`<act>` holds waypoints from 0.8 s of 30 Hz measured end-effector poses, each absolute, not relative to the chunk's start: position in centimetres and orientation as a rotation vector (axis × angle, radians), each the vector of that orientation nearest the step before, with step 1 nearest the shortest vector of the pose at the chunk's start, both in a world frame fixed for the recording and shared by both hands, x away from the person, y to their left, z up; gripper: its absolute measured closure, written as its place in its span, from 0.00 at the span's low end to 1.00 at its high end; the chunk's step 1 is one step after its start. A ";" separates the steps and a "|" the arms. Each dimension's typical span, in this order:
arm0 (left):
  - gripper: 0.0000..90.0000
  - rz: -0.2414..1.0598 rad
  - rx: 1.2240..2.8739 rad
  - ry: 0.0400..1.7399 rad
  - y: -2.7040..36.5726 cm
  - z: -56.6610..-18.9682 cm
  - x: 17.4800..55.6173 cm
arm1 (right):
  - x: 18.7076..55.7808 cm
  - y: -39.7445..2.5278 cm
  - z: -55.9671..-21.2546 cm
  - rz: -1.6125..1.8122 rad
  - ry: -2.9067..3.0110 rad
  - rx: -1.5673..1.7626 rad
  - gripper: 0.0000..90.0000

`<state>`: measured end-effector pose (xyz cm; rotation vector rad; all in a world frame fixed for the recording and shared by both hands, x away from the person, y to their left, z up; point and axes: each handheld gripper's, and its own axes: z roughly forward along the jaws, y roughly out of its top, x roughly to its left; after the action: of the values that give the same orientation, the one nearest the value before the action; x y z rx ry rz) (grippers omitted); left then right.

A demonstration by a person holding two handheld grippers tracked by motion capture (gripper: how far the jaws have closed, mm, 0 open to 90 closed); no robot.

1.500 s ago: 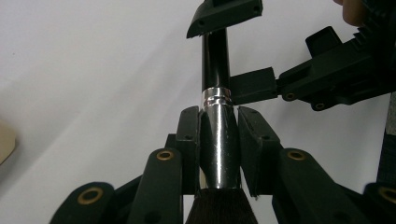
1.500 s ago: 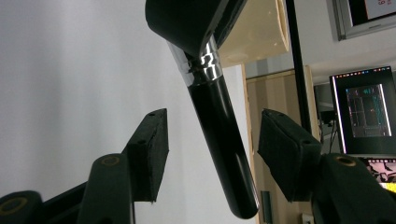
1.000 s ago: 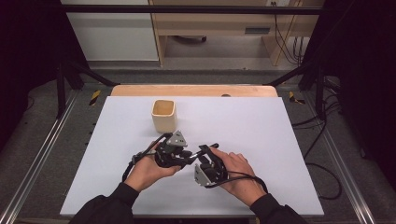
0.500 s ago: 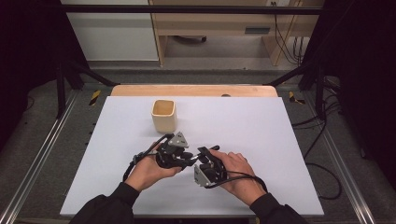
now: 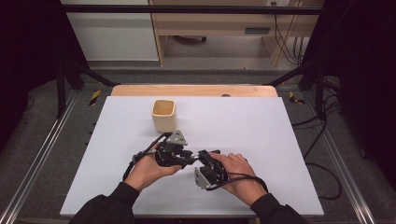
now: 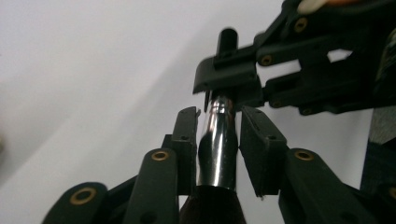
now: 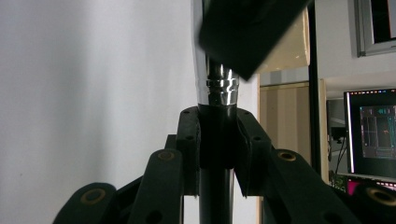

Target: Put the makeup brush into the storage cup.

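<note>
While both grippers hold one slim chrome-and-black tool [image 6: 217, 140] between them above the white table [image 5: 280, 140], nothing has reached the beige cup [image 5: 163, 115]. Left gripper [image 6: 218, 122] jaws flank its chrome ferrule; contact is uncertain. Right gripper [image 7: 217, 135] jaws pinch its black shaft. Judged stage: mid-handover; placement remains.

Cup [image 5: 164, 115] blocks fwd-left; table [image 5: 261, 126] free elsewhere.

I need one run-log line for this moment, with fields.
left tongs: around pen's chrome barrel | right tongs: shut on pen's black end | beige cup: upright, apart
</note>
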<state>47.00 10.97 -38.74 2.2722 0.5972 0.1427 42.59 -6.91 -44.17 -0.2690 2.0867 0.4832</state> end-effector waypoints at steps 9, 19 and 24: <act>0.56 0.241 2.136 0.625 12.8 -36.9 47.1 | 42.9 -7.7 -44.6 0.463 2.103 -0.253 0.82; 0.40 0.377 2.039 0.649 15.5 -36.1 46.7 | 43.0 -9.4 -45.0 0.458 2.119 -0.198 0.82; 0.23 0.441 1.970 0.650 17.3 -36.3 45.8 | 43.3 -10.5 -44.8 0.491 2.104 -0.155 0.82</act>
<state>45.81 17.31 -36.33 1.9700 0.6496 0.4406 43.26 -10.54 -44.79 -0.1552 2.1035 0.4914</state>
